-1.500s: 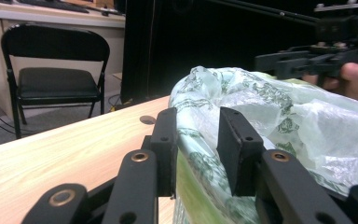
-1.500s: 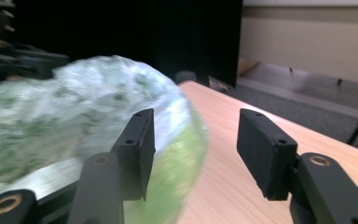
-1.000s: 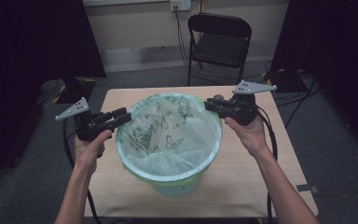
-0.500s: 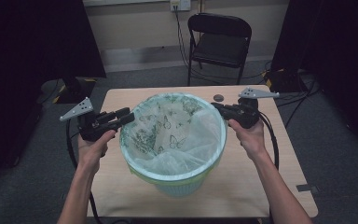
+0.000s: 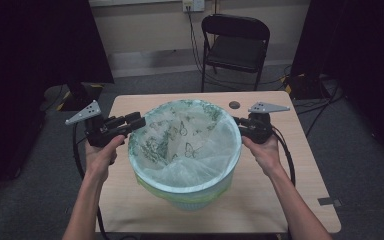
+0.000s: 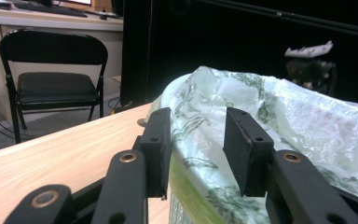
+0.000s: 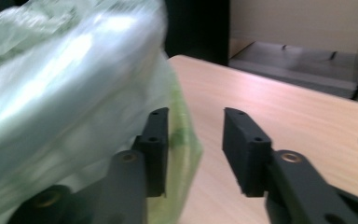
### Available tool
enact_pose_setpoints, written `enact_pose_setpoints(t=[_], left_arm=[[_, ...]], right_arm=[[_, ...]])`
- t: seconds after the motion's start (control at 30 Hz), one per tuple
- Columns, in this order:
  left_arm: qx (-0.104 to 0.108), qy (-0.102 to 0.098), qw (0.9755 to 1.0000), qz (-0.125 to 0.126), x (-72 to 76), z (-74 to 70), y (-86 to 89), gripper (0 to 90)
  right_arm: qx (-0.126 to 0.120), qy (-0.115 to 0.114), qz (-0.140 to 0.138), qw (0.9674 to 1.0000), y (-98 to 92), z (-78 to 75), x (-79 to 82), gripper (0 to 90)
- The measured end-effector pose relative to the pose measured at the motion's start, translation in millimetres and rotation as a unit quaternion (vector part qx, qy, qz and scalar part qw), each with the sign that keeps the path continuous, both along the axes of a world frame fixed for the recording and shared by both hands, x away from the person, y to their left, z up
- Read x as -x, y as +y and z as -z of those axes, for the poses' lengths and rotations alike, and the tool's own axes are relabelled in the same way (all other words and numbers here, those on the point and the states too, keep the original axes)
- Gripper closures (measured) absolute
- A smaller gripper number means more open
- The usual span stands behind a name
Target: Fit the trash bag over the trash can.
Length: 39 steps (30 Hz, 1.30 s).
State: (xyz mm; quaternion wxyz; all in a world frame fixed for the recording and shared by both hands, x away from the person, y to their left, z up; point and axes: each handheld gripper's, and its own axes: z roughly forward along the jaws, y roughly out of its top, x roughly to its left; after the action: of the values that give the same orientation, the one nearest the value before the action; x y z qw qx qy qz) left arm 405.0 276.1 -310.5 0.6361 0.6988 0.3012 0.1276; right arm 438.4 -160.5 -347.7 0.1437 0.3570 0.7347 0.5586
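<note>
A pale green bin [image 5: 195, 197] stands mid-table, lined with a clear bag [image 5: 190, 145] printed with green butterflies. The bag's edge is folded over the rim. My left gripper [image 5: 139, 120] sits at the bin's left rim, and its jaws [image 6: 198, 126] stand apart astride the folded bag edge [image 6: 200, 154]. My right gripper [image 5: 236, 121] is at the right rim. Its jaws [image 7: 196, 126] have just been opening. Bare table shows between them, and the bag [image 7: 65, 93] bulges beside the left jaw.
The wooden table [image 5: 300, 200] has bare room right of the bin and a small round disc [image 5: 234, 105] near its far edge. A black folding chair [image 5: 235, 47] stands beyond the table. Cables trail from both grippers.
The right gripper has sunk to the bin's right rim and opened, letting go of the bag edge. The bag now lies spread wider over the rim. The left gripper stayed put.
</note>
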Motion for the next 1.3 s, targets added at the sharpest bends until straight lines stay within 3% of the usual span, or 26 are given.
enact_pose_setpoints(t=[0.3, 0.57, 0.67, 0.8, 0.97, 1.1, 1.2, 1.3], left_arm=[[0.007, 0.006, 0.9998, 0.016, -2.0, 2.7, -3.6, 59.3], [0.012, 0.011, 0.9992, 0.037, 3.6, 3.9, -9.7, 52.4], [0.038, 0.019, 0.9975, 0.056, 4.5, 7.6, -8.1, 50.8], [0.033, 0.016, 0.9985, 0.040, 5.1, 8.9, -7.3, 48.0], [0.011, 0.014, 0.9998, 0.008, 3.0, 4.0, -7.5, 41.7], [0.002, 0.012, 0.9994, 0.031, 3.7, 2.1, -9.3, 55.9], [-0.011, 0.011, 0.9994, 0.032, 2.6, -1.1, -14.9, 60.5], [-0.009, 0.012, 0.9991, 0.039, -3.0, -3.3, -18.3, 62.4]], right_arm=[[-0.013, -0.020, 0.034, 0.9991, -18.1, -24.7, -0.4, 47.2], [-0.010, -0.033, 0.026, 0.9991, -23.4, -42.8, 7.6, 46.1], [-0.010, -0.039, 0.026, 0.9989, -23.1, -49.3, 10.4, 45.4], [-0.013, -0.047, 0.018, 0.9987, -20.7, -59.4, 14.6, 44.5], [-0.010, -0.050, -0.006, 0.9987, -9.1, -76.1, 18.9, 43.0], [0.003, -0.059, -0.030, 0.9978, 8.2, -89.9, 25.1, 40.1], [0.015, -0.061, -0.054, 0.9966, 25.2, -101.6, 25.8, 42.0], [0.023, -0.059, -0.082, 0.9946, 41.8, -112.7, 24.8, 45.8]])
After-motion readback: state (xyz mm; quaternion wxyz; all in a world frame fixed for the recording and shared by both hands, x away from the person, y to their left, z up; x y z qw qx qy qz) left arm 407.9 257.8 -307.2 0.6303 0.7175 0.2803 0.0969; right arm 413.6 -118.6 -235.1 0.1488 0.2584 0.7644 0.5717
